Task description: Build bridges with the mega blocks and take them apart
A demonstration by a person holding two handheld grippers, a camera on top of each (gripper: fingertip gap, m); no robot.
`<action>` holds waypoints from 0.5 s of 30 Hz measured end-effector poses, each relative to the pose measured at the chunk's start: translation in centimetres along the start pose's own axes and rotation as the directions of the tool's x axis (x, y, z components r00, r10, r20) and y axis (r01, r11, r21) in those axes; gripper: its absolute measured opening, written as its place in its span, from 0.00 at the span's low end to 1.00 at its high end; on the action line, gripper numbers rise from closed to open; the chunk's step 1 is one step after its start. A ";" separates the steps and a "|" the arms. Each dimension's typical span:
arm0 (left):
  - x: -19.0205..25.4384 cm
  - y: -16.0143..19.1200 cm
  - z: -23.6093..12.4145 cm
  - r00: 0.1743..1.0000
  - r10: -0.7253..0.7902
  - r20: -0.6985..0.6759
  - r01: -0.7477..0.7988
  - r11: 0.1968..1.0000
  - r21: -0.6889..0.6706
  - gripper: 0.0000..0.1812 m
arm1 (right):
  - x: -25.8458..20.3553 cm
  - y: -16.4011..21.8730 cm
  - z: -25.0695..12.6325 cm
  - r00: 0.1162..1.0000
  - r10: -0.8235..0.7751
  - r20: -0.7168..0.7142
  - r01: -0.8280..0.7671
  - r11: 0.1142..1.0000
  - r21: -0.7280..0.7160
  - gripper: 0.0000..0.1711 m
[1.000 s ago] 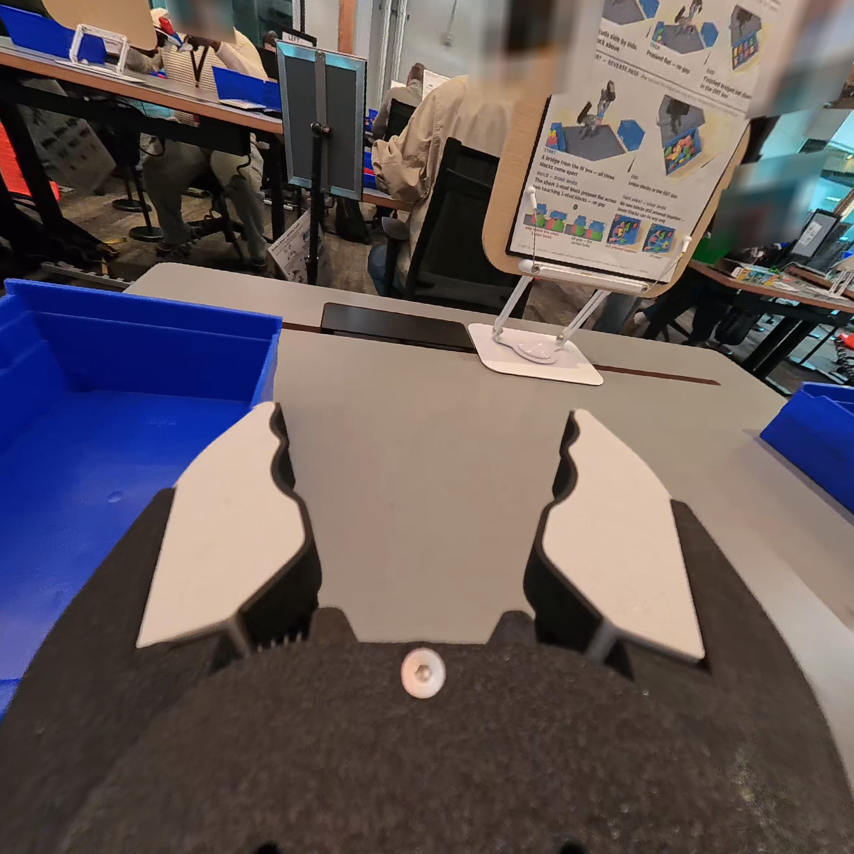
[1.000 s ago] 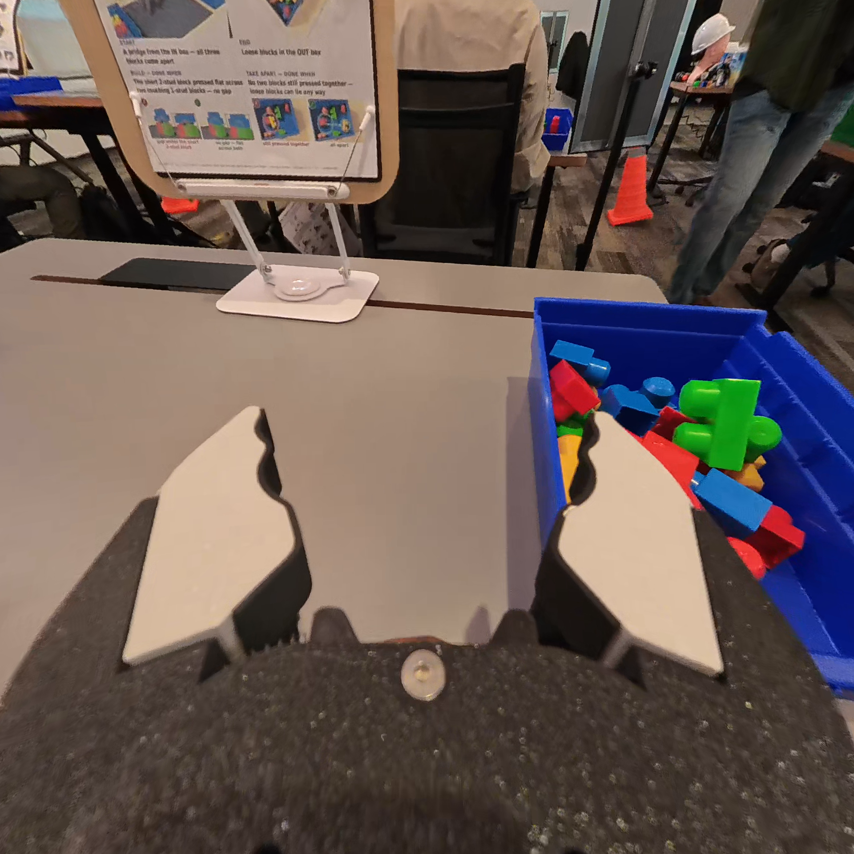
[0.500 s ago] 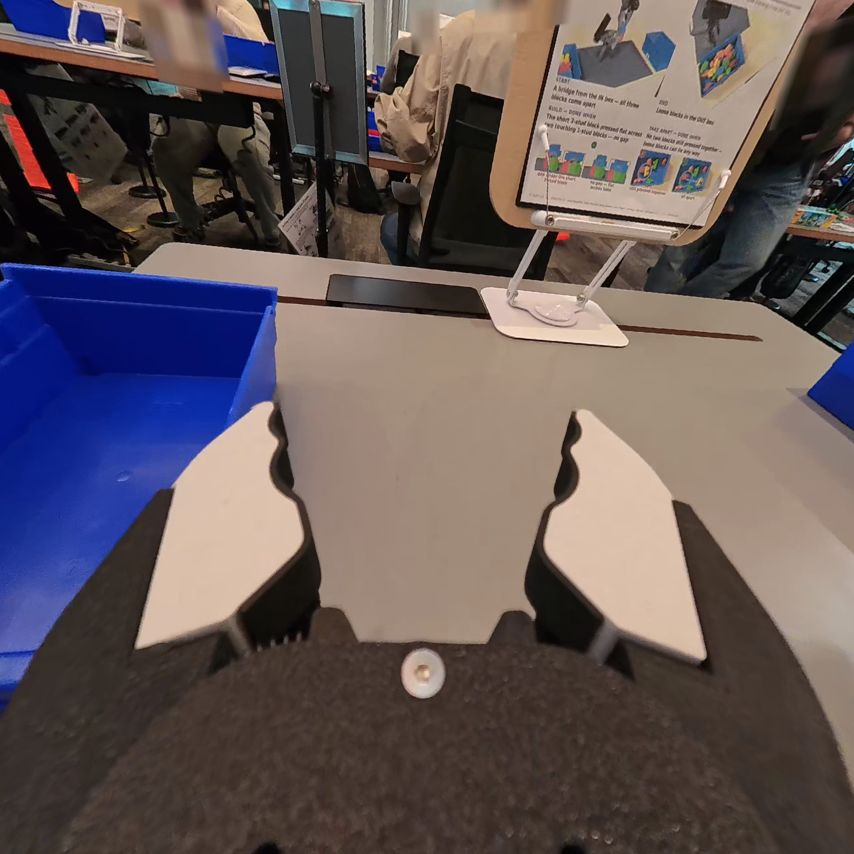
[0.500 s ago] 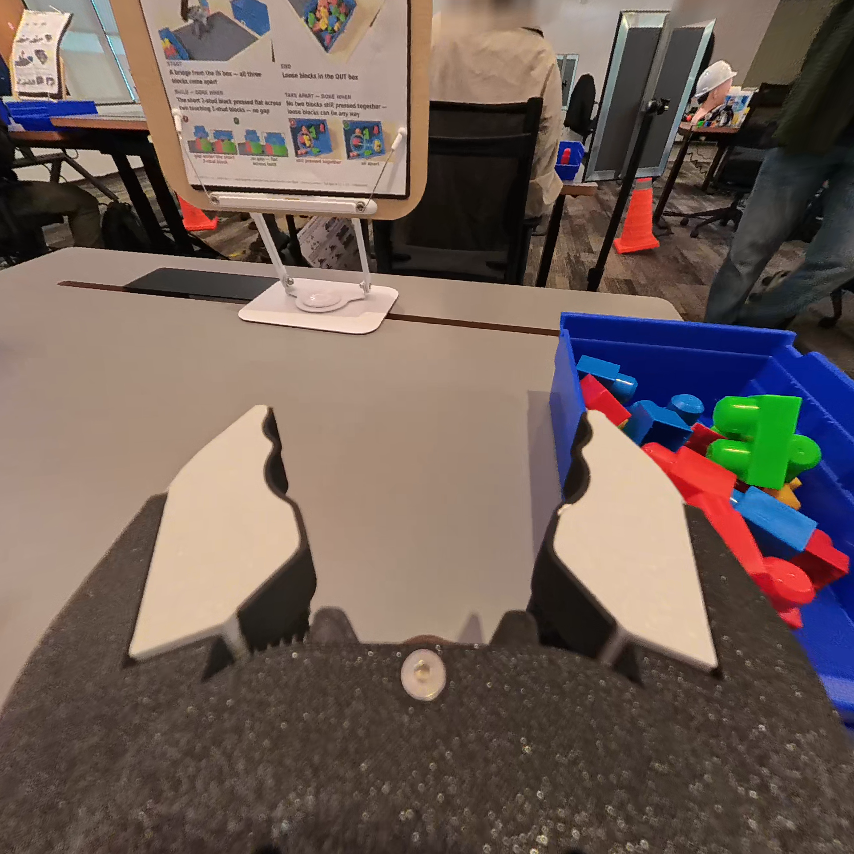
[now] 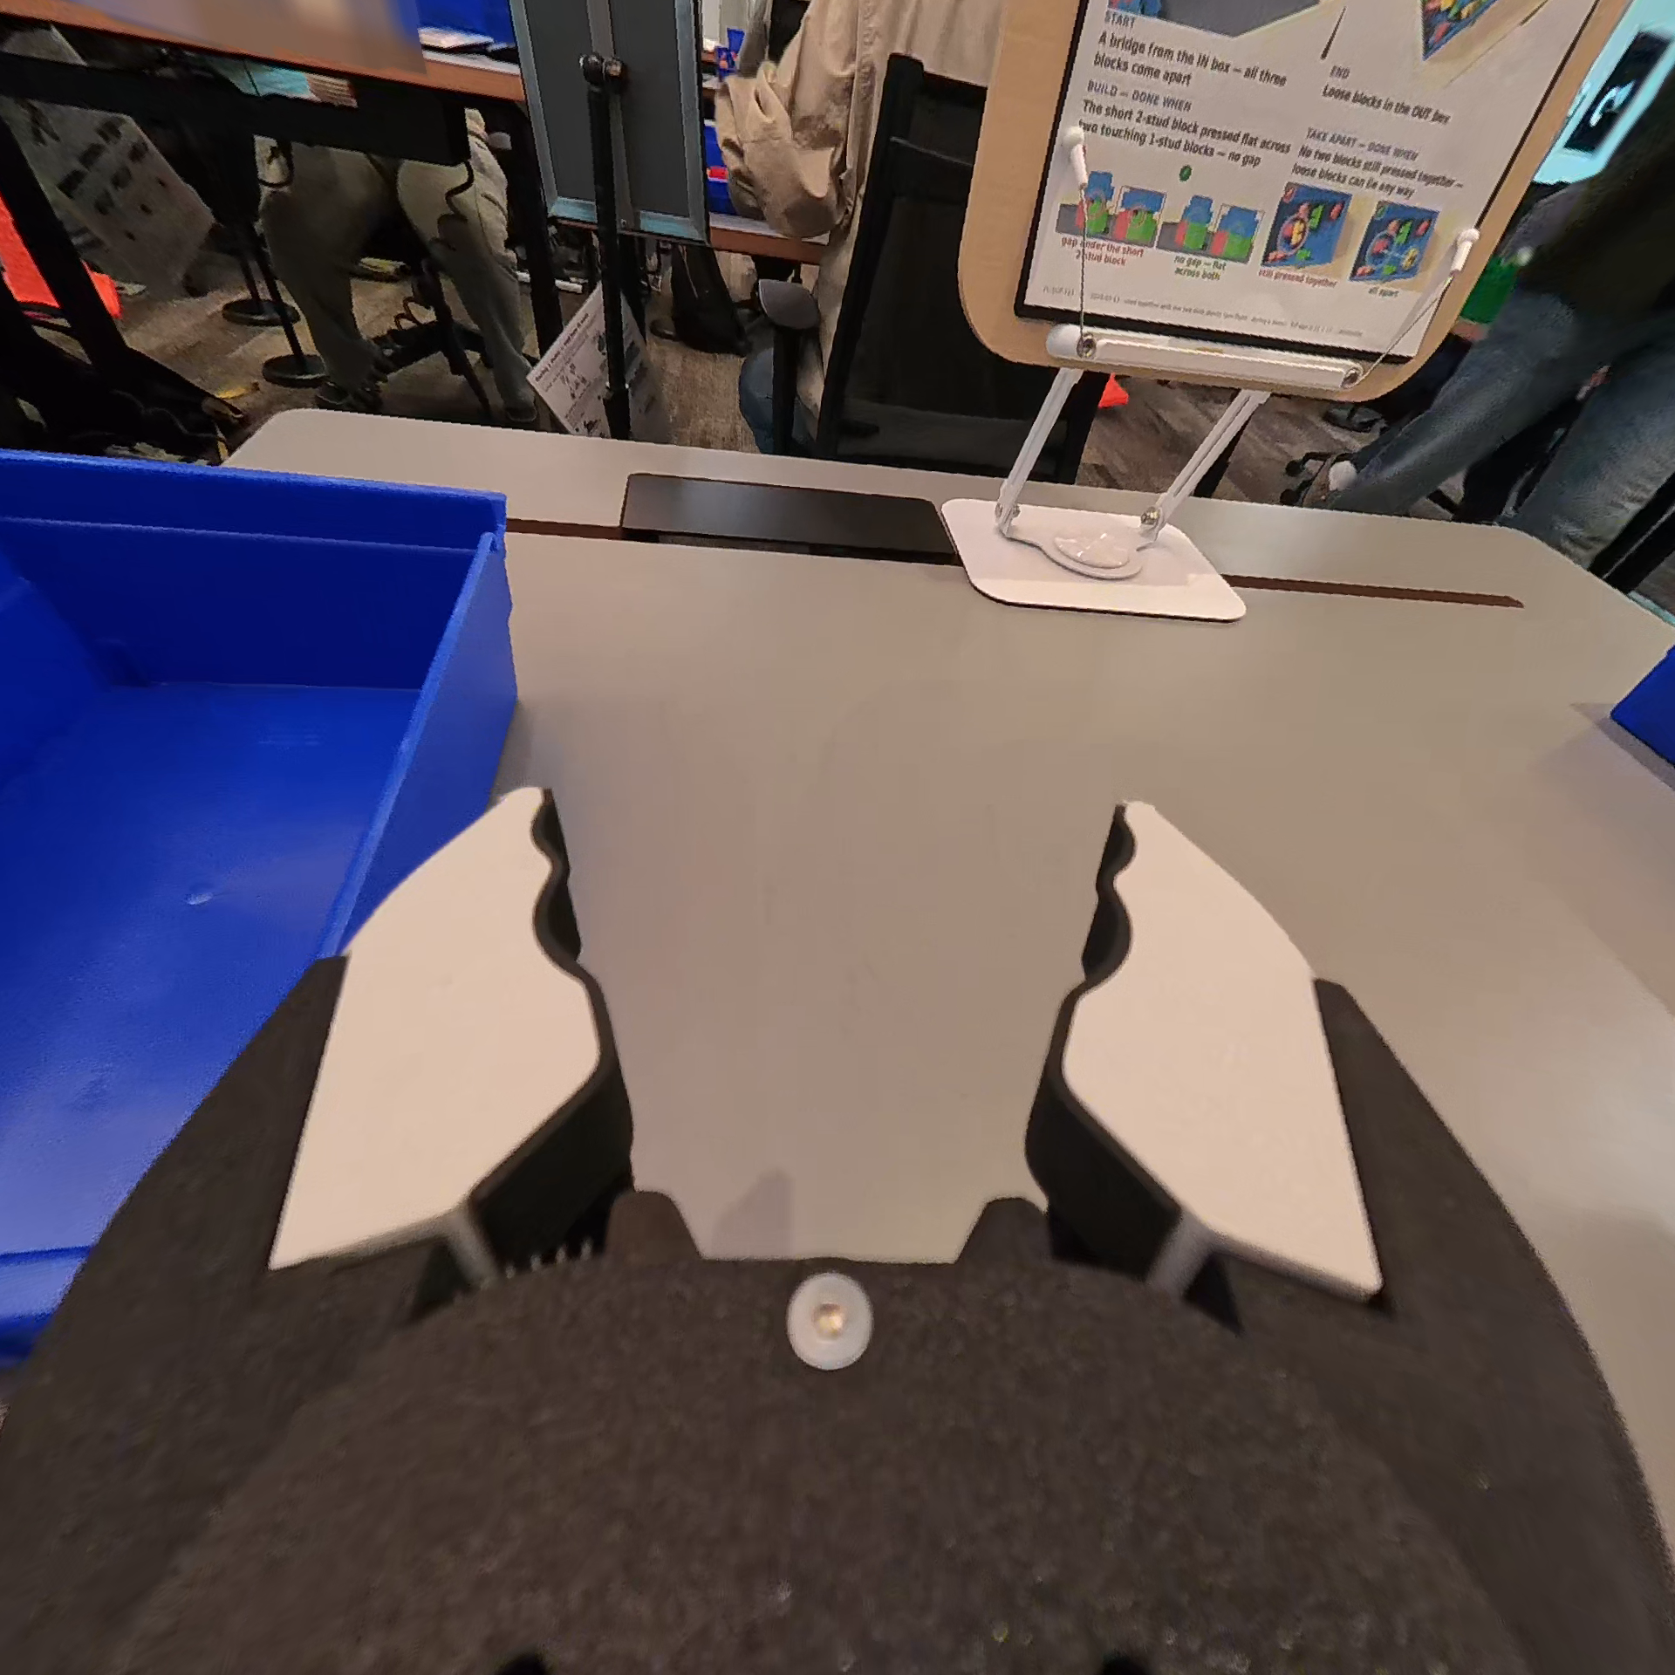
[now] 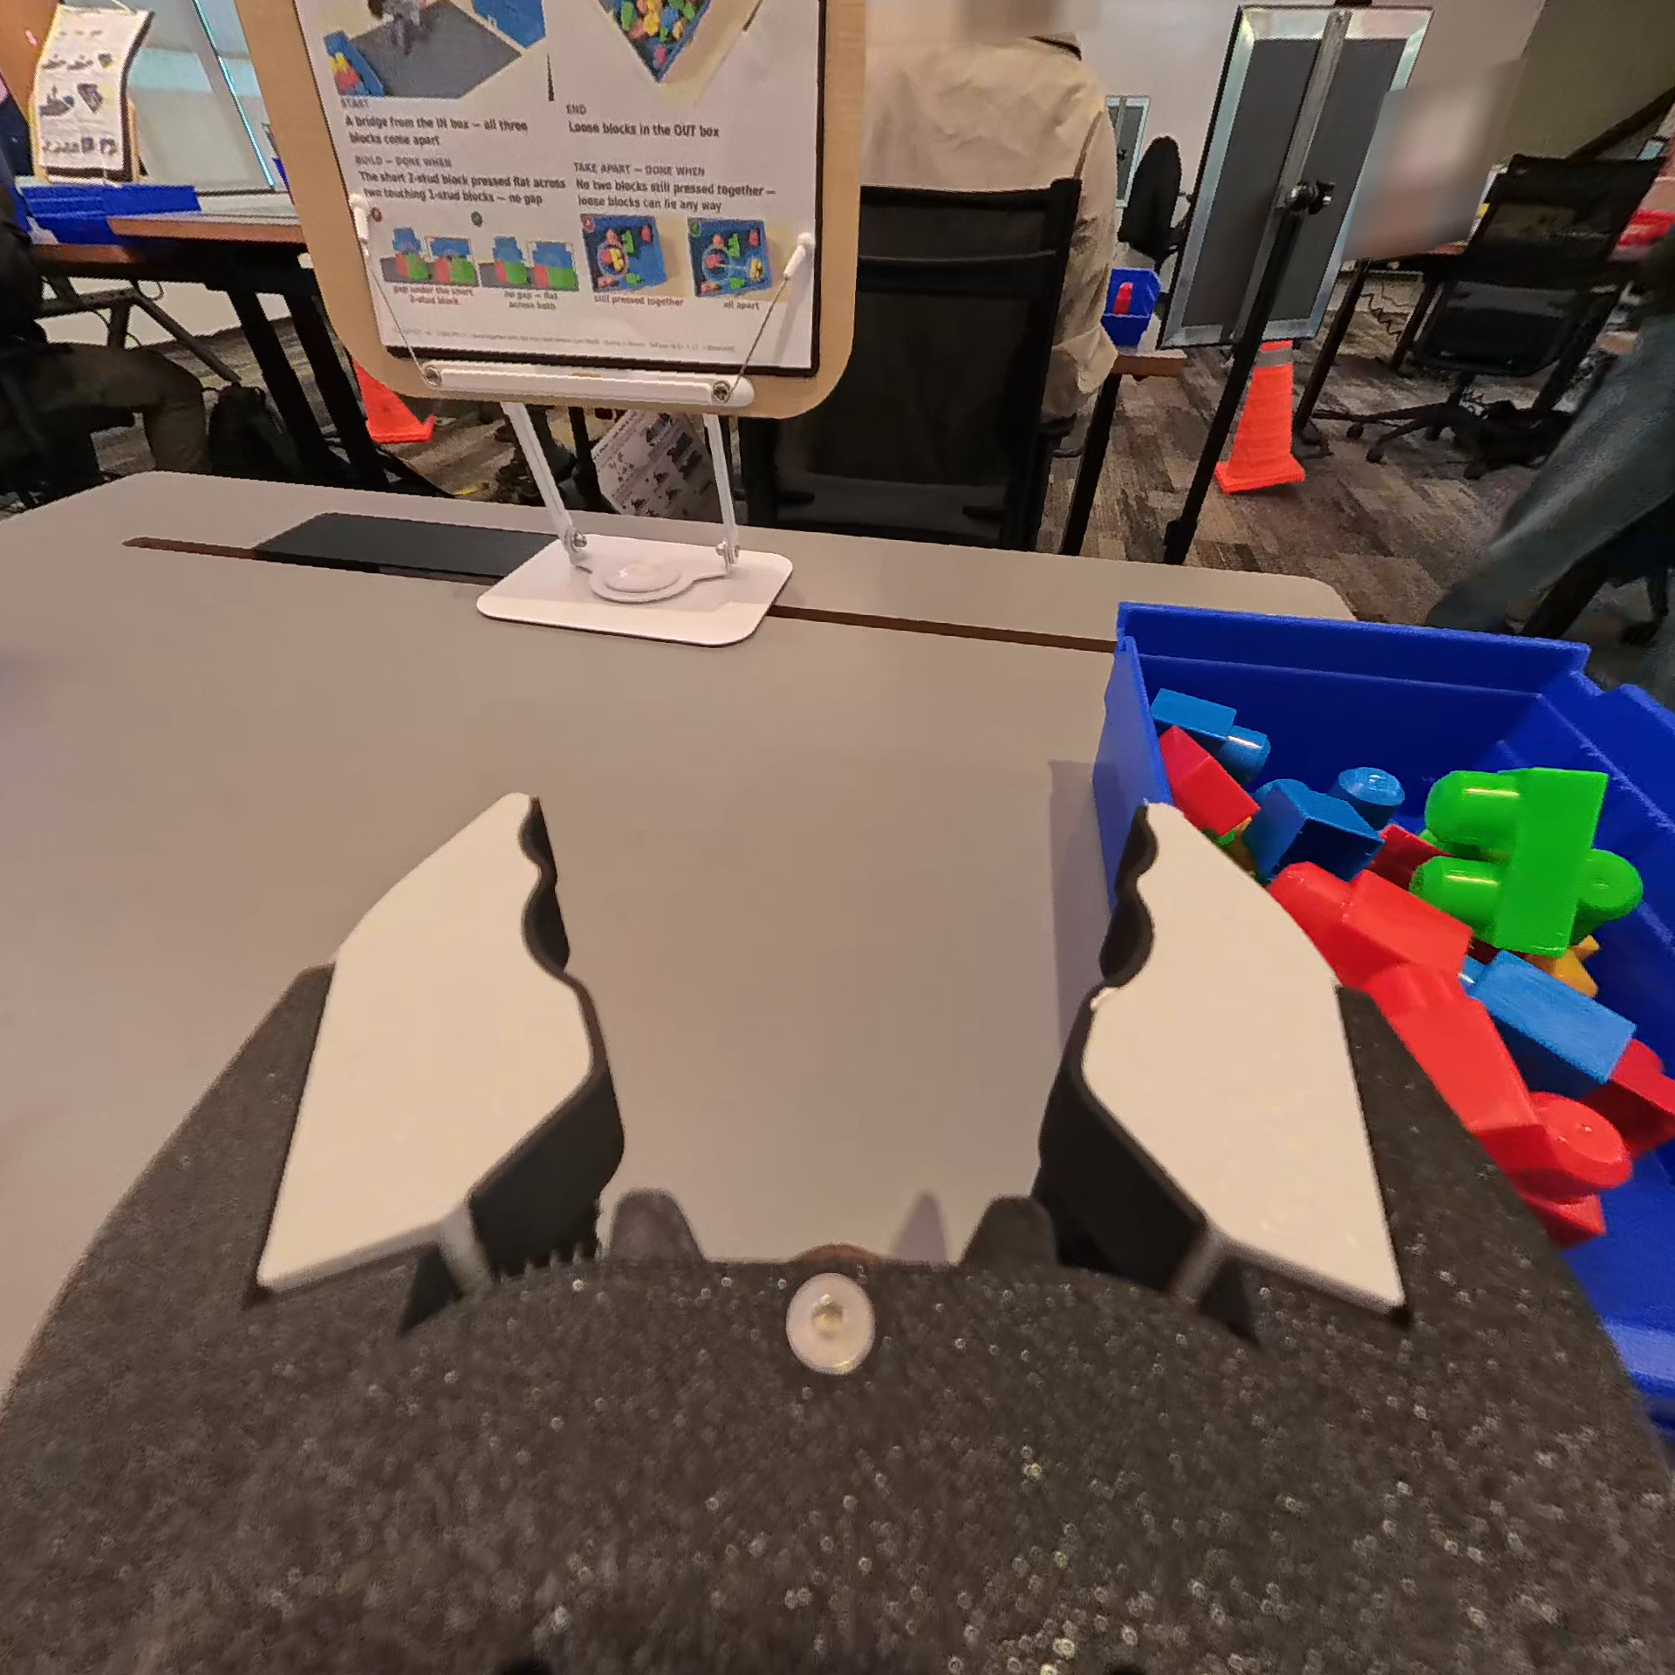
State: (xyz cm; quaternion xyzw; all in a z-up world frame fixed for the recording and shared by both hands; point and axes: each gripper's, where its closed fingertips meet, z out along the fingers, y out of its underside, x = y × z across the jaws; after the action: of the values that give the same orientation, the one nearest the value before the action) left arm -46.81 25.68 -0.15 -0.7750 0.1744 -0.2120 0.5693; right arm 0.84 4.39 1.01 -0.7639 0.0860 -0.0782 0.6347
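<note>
My left gripper (image 5: 829, 807) is open and empty above the grey table (image 5: 816, 725). An empty blue bin (image 5: 181, 816) sits just to its left. My right gripper (image 6: 838, 807) is open and empty above the same table (image 6: 725, 816). To its right stands a blue bin (image 6: 1360, 653) filled with several mega blocks: a green block (image 6: 1523, 861) lies on top, with red blocks (image 6: 1387, 952) and blue blocks (image 6: 1314, 816) around it. My right finger (image 6: 1224, 997) hides the bin's near left wall. A corner of that bin shows at the far right of the left wrist view (image 5: 1650, 716).
An instruction board (image 6: 580, 199) on a white stand (image 6: 634, 589) is at the table's far edge, beside a black plate (image 6: 408, 544); both also show in the left wrist view (image 5: 1106, 562). Behind are chairs, seated people, orange cones (image 6: 1264, 417) and other tables.
Both views have tilted down and shifted slightly. The board has risen in frame, and the block bin now sits farther right in the right wrist view. Both grippers stayed open.
</note>
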 end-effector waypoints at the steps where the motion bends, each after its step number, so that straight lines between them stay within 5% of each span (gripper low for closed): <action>1: 0.0 0.1 0.0 1.000 -0.002 -0.002 0.002 1.000 -0.001 0.61 | 0.0 0.0 0.0 1.000 0.000 0.000 0.000 1.000 0.000 0.68; 15: 0.0 1.1 -0.2 1.000 -0.005 -0.011 0.004 1.000 -0.018 0.61 | -0.6 0.5 0.0 1.000 0.002 0.015 -0.002 1.000 0.005 0.68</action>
State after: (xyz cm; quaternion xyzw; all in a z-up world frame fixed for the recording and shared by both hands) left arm -46.95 25.20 -1.14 -0.7793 0.1776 -0.2159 0.5609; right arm 0.27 4.40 0.52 -0.7627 0.0819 -0.0720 0.6375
